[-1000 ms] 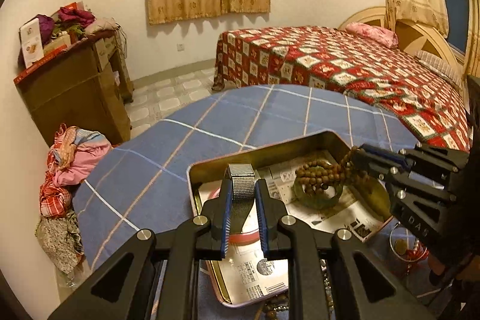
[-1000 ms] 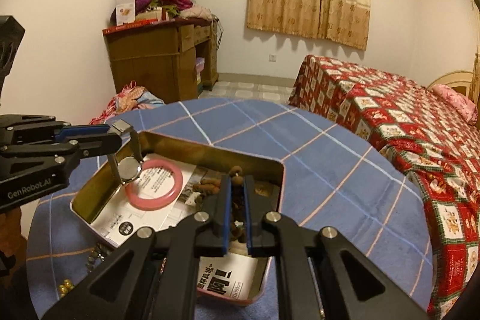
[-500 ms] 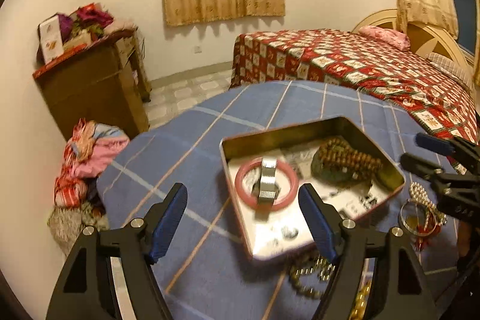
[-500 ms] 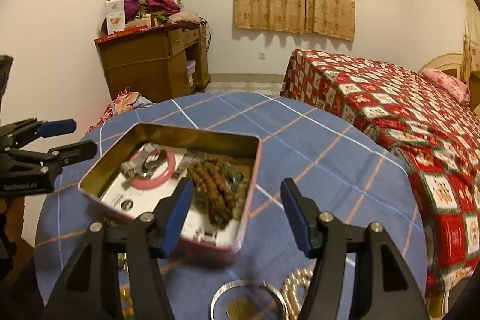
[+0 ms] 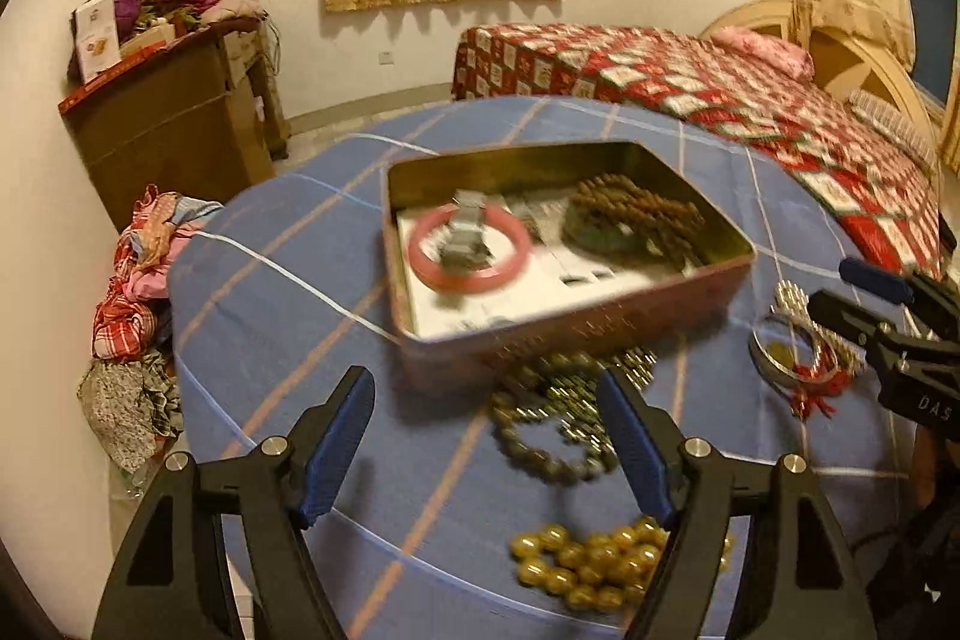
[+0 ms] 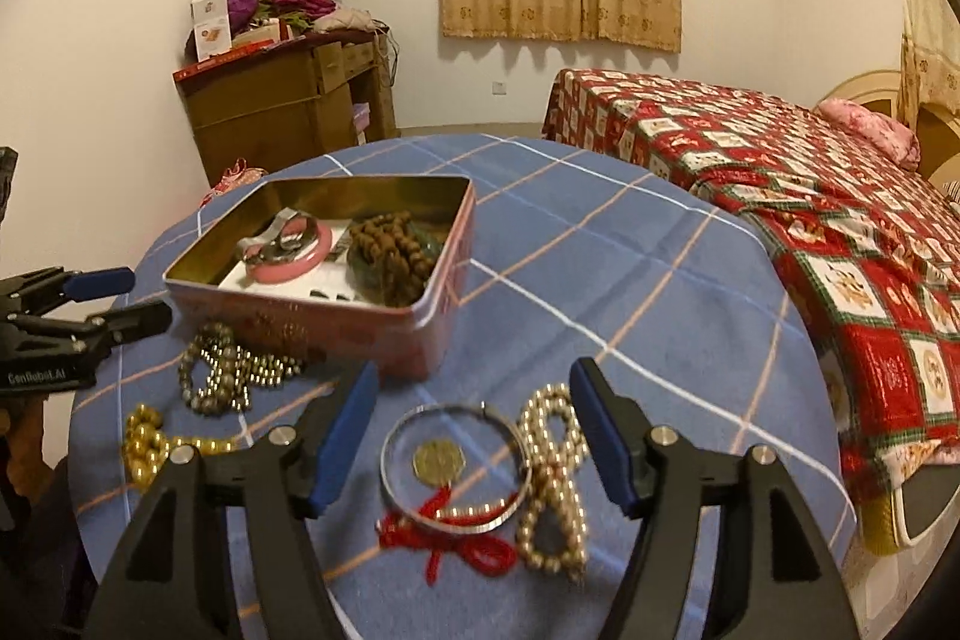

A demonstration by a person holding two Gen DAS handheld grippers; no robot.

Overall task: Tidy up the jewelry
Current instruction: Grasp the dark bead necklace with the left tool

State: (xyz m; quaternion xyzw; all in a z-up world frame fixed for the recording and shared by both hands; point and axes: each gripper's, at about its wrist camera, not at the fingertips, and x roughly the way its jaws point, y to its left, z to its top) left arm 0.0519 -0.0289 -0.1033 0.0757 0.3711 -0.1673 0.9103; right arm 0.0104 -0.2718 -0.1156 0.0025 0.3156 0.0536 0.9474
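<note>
Two tools, left tool jaws apart, right tool opening over silver bangle, empty.

Motion blur smears the left wrist view: inside the tin, the pink bangle and the metal piece lying on it lose detail. Just before the tin, dark beads streak. The gold beads are partly hidden behind a finger.

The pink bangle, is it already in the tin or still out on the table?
In. The pink bangle lies flat on the paper inside the tin, with a watch resting across it.
</note>
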